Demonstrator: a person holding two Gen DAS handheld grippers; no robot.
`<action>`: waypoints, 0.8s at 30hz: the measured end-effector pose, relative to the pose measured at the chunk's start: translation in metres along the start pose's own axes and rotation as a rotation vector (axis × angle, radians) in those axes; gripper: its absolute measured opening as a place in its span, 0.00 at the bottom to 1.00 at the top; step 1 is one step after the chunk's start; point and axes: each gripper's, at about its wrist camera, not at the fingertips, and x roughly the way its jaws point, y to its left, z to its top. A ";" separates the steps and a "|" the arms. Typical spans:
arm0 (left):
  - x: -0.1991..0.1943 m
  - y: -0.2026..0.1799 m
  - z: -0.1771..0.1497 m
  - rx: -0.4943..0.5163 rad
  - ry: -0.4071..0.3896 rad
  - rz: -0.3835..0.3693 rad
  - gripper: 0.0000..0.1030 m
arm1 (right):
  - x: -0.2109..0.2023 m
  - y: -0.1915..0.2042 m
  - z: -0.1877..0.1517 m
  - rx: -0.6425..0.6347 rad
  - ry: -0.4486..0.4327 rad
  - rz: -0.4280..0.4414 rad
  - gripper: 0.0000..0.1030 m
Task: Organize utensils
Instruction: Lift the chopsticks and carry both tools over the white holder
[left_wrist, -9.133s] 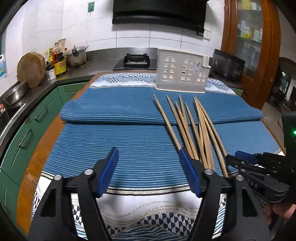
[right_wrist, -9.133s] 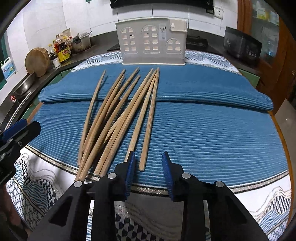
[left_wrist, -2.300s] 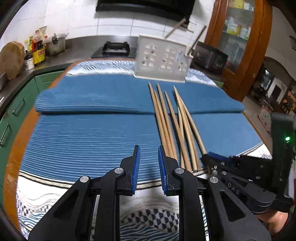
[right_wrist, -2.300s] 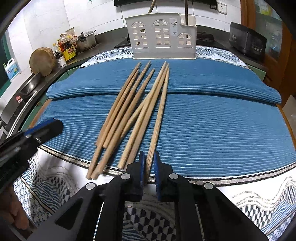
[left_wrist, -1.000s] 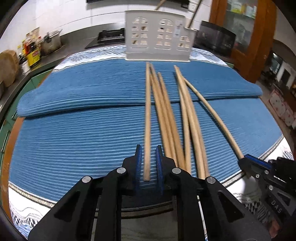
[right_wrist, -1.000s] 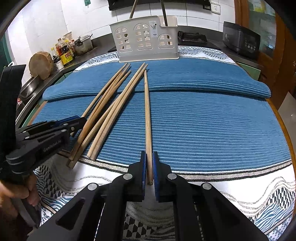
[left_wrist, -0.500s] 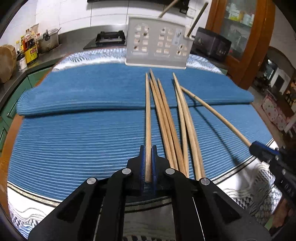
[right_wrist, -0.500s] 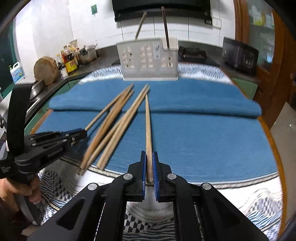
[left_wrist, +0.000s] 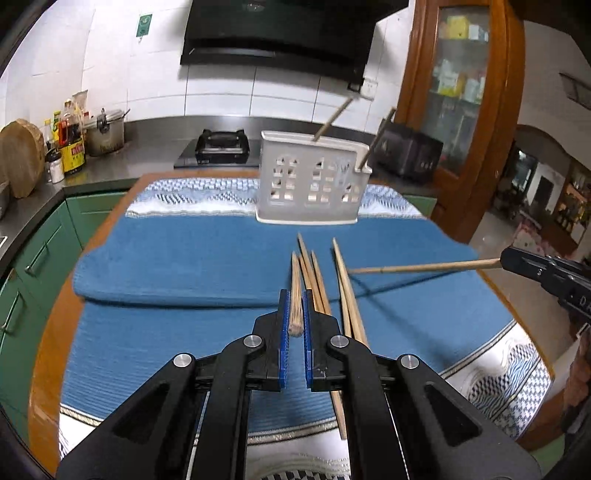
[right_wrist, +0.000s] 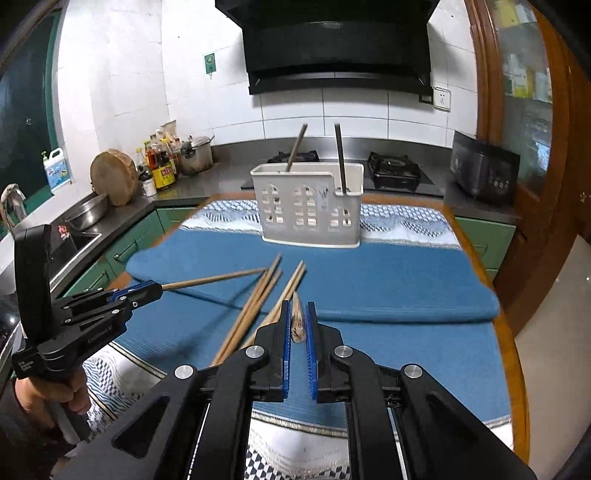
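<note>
Now each gripper, left gripper (left_wrist: 295, 314) and right gripper (right_wrist: 297, 325), pinches one chopstick (left_wrist: 295, 291) by its near end, shafts aimed ahead toward the white holder (left_wrist: 310, 184) beyond the blue mat (left_wrist: 184, 266).

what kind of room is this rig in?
Looks like a home kitchen: a gas stove on the counter under a black range hood, a sink beside green cabinets, and sauce bottles near a pot.
</note>
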 end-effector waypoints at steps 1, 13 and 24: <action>-0.001 0.001 0.003 -0.003 -0.003 -0.005 0.05 | -0.001 -0.001 0.006 -0.005 -0.002 0.008 0.07; 0.000 0.004 0.051 0.054 -0.048 -0.017 0.05 | -0.015 -0.002 0.113 -0.130 -0.057 0.025 0.07; 0.005 0.008 0.101 0.108 -0.071 -0.003 0.05 | 0.000 -0.010 0.216 -0.196 -0.119 -0.106 0.07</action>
